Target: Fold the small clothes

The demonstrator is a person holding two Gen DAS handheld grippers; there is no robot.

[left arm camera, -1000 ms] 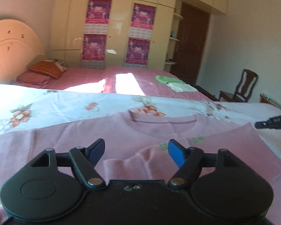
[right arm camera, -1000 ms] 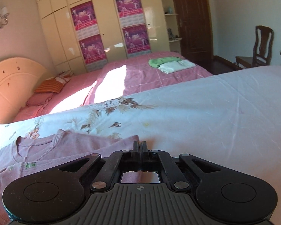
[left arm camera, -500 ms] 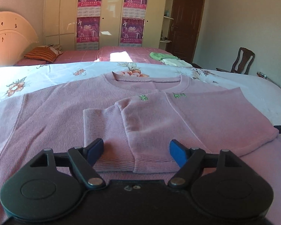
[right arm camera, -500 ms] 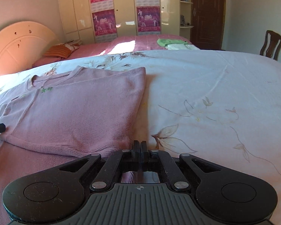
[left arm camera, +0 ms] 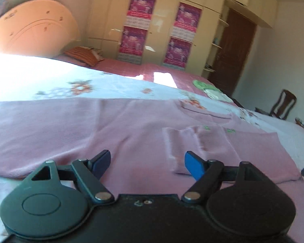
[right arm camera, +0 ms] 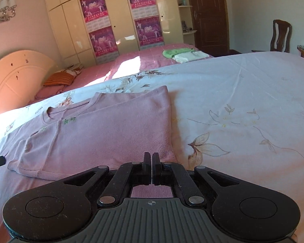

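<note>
Sweater (right arm camera: 103, 133) lies flat on the bed (right arm camera: 243, 93), its right side already folded inward so the sleeve rests across the chest; we judge the left side is next. Our left gripper (left arm camera: 146, 162) hangs low over the unfolded left half, tilted downward, jaws opening wide with nothing between them. Our right gripper (right arm camera: 151, 163) sits at the near edge by the folded part, angled down, jaws pressed together and apparently empty.
</note>
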